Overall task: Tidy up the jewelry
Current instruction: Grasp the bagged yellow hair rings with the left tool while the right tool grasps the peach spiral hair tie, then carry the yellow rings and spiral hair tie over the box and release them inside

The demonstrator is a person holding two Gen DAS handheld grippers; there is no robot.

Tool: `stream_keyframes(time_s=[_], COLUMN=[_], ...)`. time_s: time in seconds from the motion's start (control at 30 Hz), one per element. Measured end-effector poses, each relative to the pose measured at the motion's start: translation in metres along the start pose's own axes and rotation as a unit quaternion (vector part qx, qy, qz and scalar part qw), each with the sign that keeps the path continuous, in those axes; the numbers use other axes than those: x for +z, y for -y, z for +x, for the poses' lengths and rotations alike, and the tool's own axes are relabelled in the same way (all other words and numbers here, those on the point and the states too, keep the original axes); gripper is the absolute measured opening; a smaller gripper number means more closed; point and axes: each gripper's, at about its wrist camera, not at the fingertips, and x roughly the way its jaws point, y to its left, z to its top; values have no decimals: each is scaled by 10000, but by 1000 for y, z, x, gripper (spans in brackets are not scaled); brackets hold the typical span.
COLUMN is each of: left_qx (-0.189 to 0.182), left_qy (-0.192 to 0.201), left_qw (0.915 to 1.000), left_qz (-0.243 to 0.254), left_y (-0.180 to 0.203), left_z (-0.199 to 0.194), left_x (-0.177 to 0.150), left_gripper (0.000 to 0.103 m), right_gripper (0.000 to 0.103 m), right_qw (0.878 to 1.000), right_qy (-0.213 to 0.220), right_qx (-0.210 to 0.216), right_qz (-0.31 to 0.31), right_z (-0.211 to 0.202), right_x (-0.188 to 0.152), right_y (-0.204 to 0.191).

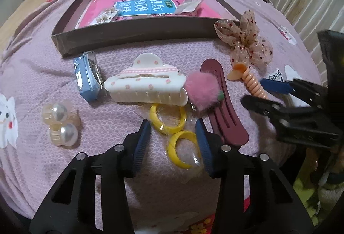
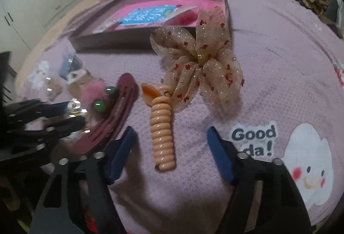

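Left gripper (image 1: 173, 126): your jaws gape around the bagged yellow rings (image 1: 175, 136), not yet pinching.
Right gripper (image 2: 172, 137): spread wide, empty (nearer arm here).
Spiral hair tie (image 2: 162, 129): dead ahead between your fingers, long axis along them.
Box (image 2: 111, 40): beyond.

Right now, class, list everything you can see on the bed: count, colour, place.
tray: one, brown, far side of blanket, pink book inside
claw clip: one, white with pink dots, centre
rings: two, yellow, bagged, between left fingers
pom-pom clip: one, pink, on flat clip
flat clip: one, maroon
coil tie: one, peach, between right fingers
bow: one, beige, beside tray
pearl clips: two, left
blue packet: one, left
left gripper: open
right gripper: open
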Motion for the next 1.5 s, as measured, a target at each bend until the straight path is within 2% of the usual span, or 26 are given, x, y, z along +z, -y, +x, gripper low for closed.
stream_keyframes(time_s=[0.03, 0.07, 0.1, 0.17, 0.27, 0.37, 0.4, 0.47, 0.8, 1.13, 1.5], left_qx=[11, 19, 14, -1, 3, 64, 81, 108, 45, 183, 102], left_qy=[6, 18, 17, 3, -9, 0, 11, 38, 71, 343, 640], left_qw=[10000, 10000, 9999, 9999, 9999, 9998, 9998, 9997, 9999, 9992, 9974], left_qz=[41, 95, 108, 140, 156, 177, 185, 205, 78, -83, -309], left_y=[1, 1, 1, 2, 3, 3, 3, 3, 0, -8, -25], left_z=[0, -2, -2, -4, -6, -9, -11, -14, -25, -51, -76], left_x=[-1, -2, -2, -4, -5, -7, -7, -7, -9, -6, 2], left_gripper=[33, 32, 30, 27, 22, 15, 9, 6, 0, 0, 0], right_gripper=[51, 40, 35, 17, 17, 17, 17, 17, 17, 17, 17], right_qw=[10000, 9999, 9998, 9997, 9989, 9978, 9975, 9966, 9933, 9902, 9891], right_qy=[22, 63, 111, 204, 357, 496, 526, 622, 975, 1253, 1377], right_qx=[-90, -141, -150, -35, 102, 154, 176, 235, 306, 396, 461], right_qz=[-33, -35, -2, 115, 290, 404, 440, 482, 536, 481, 251], right_z=[1, 1, -1, -7, -17, -26, -29, -37, -68, -88, -101], right_x=[0, -1, -1, -3, -8, -10, -11, -13, -17, -9, 5], right_y=[-1, -1, 1, 7, 15, 20, 21, 22, 26, 23, 8])
